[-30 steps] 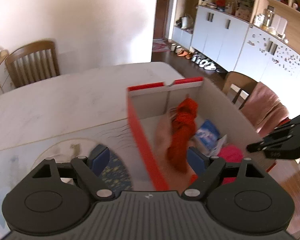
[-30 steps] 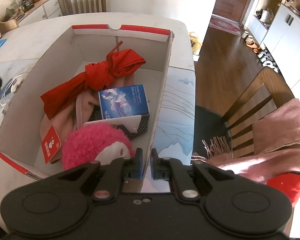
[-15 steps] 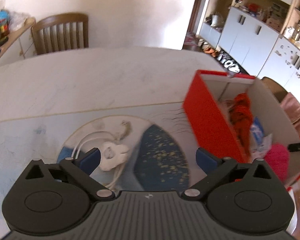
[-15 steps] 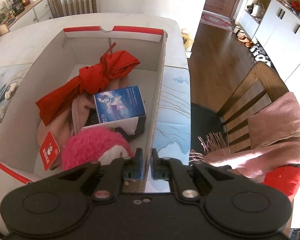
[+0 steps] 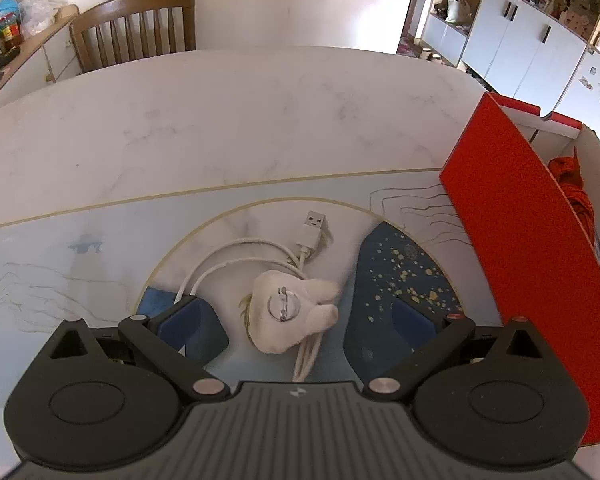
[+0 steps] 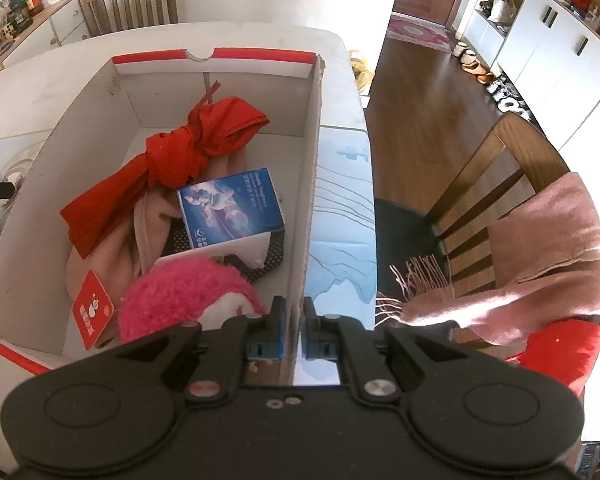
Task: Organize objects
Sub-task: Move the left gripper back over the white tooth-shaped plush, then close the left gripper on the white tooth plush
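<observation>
Looking from the left wrist: the left gripper [image 5: 296, 314] hangs over a white cable [image 5: 236, 256] on the table [image 5: 220, 120].
Left gripper: spread wide, one blue pad on each side of the cable bundle, not touching it. Its jaws have just been opening.
Cable: looped, with a soft white tooth-shaped holder [image 5: 290, 310] wrapped around it.
Plug [image 5: 312, 230]: its long side runs away from the camera, metal end pointing to the far side of the table.
Box [image 5: 524, 248]: red outside, just to the right of the cable.

Looking from the right wrist: the right gripper [image 6: 294, 328] is at the near right wall of the box [image 6: 312, 184].
Right gripper: pressed together on that thin cardboard wall.
Inside the box: a knotted red cloth [image 6: 172, 160] lying slantwise, a small blue carton [image 6: 230, 208], a fluffy pink toy [image 6: 188, 300], a pink cloth [image 6: 108, 256].
Chair [image 6: 496, 184]: beside the table, with a pink scarf [image 6: 540, 256] over it.
</observation>
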